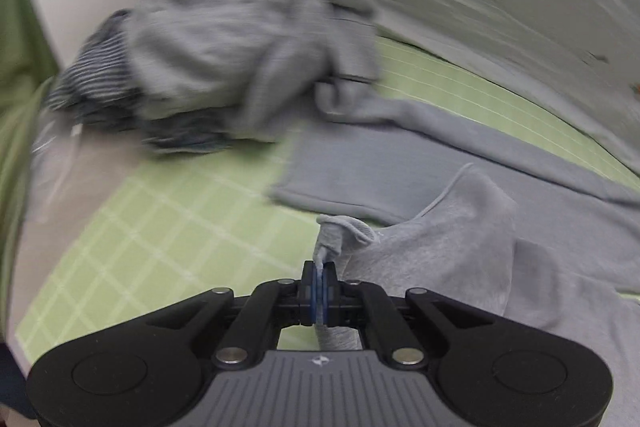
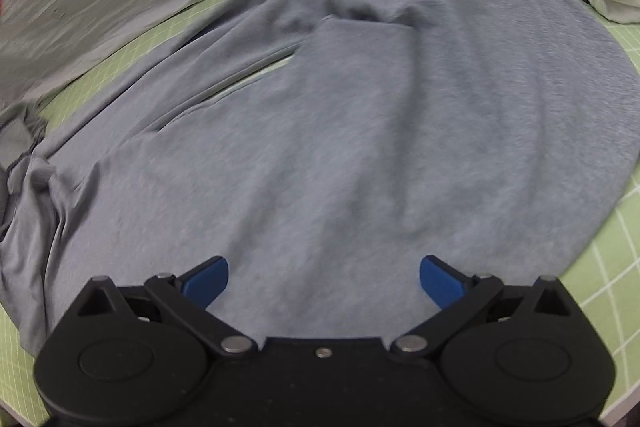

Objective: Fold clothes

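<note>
Item: grey-blue soft knit garment (image 2: 360,147), spread across the green gridded mat (image 1: 160,247), one corner lifted. Left gripper (image 1: 320,291): clamped on that raised hem corner, held low above the mat. Right gripper (image 2: 324,277): jaws wide apart, holding nothing, poised over the cloth. Step, by judgement: a fold in progress; next calls for carrying the pinched edge across.

Left gripper (image 1: 320,273): jaws pressed together, pinching a fold of the grey garment (image 1: 460,251); blue pads (image 1: 317,287) almost hidden by the cloth between them.
Left gripper pose: at the garment's lifted edge, pointing forward.
Right gripper (image 2: 324,277): jaws spread wide, blue fingertips (image 2: 208,281) well apart, nothing between them.
Right gripper pose: low over the garment's flat middle.
</note>
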### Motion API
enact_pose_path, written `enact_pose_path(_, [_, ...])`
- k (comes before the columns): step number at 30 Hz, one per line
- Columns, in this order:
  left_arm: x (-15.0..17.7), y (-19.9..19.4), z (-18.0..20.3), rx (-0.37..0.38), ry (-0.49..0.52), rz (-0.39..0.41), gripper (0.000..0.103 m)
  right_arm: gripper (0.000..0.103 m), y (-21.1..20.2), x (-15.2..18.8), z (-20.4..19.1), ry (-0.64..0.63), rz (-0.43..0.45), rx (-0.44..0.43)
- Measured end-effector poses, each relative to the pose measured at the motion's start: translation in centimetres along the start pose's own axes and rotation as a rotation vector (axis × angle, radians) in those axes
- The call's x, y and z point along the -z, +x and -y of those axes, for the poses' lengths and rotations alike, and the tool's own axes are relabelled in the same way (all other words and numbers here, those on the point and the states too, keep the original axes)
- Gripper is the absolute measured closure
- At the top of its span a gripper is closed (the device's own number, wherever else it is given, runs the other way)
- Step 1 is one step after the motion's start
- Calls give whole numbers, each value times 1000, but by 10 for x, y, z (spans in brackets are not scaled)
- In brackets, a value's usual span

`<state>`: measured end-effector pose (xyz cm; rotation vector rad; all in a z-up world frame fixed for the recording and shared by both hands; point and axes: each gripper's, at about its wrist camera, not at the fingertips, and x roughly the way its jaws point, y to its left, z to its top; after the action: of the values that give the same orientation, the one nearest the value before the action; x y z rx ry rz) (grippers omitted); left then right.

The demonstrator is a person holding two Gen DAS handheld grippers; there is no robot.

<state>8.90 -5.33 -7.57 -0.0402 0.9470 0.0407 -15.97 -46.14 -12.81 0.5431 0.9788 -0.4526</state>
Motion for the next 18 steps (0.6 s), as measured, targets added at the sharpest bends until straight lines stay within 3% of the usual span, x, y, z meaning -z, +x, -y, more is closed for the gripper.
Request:
enact_pose_path(4, [0, 8, -53, -28, -80, -27, 101, 0, -6, 17, -21, -17, -4, 20])
enact_pose_path(12, [14, 3, -114, -48, -119, -53, 100, 0, -4, 29, -51, -6, -30, 45])
enact_pose_path(14, [11, 4, -116, -21, -109, -58, 89, 0, -1, 27, -59, -13, -28, 44])
enact_pose_path(16, [6, 9, -111, -3, -69, -60, 64, 0, 1, 25, -67, -18, -25, 42])
enact_pose_path(18, [0, 18, -99, 23, -13, -79, 56, 0, 3, 23, -74, -24, -21, 40])
